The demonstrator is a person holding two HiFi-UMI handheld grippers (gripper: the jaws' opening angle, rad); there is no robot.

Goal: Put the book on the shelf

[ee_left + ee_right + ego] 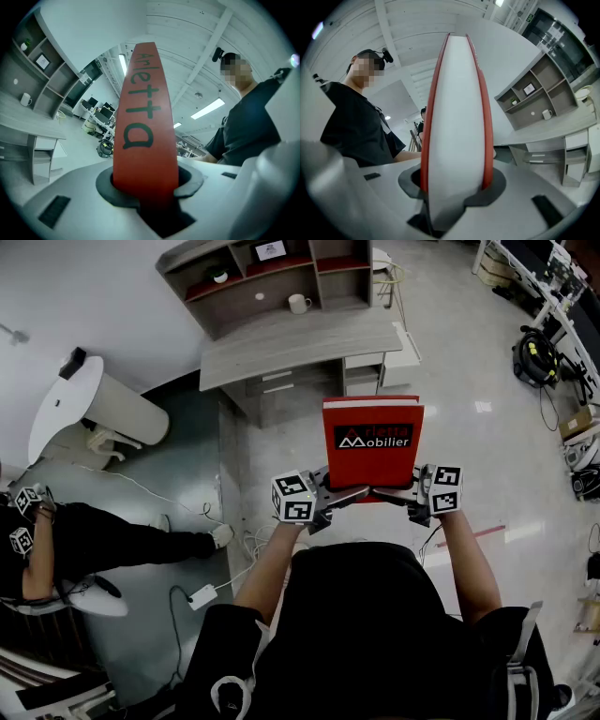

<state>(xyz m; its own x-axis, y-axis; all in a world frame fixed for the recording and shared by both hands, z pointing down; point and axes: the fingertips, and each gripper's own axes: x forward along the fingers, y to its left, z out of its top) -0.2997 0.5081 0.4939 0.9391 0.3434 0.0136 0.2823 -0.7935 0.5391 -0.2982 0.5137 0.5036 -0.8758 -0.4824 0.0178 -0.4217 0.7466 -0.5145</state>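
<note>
The red book [372, 442] hangs cover-up in front of the person. The left gripper [330, 500] is clamped on its spine side and the right gripper [415, 499] on its page side. The desk shelf [246, 298] stands well beyond it.

Open-plan lab: desk [298, 337] with shelf unit [246, 294], equipment benches [551, 279], ceiling strip lights [206, 108]

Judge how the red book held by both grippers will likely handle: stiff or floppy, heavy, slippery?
Probably stiff: the red book stays flat though gripped only at its near edge. Likely fairly heavy: it looks thick, and the left gripper and right gripper both clamp it. Its smooth cover may slip.
</note>
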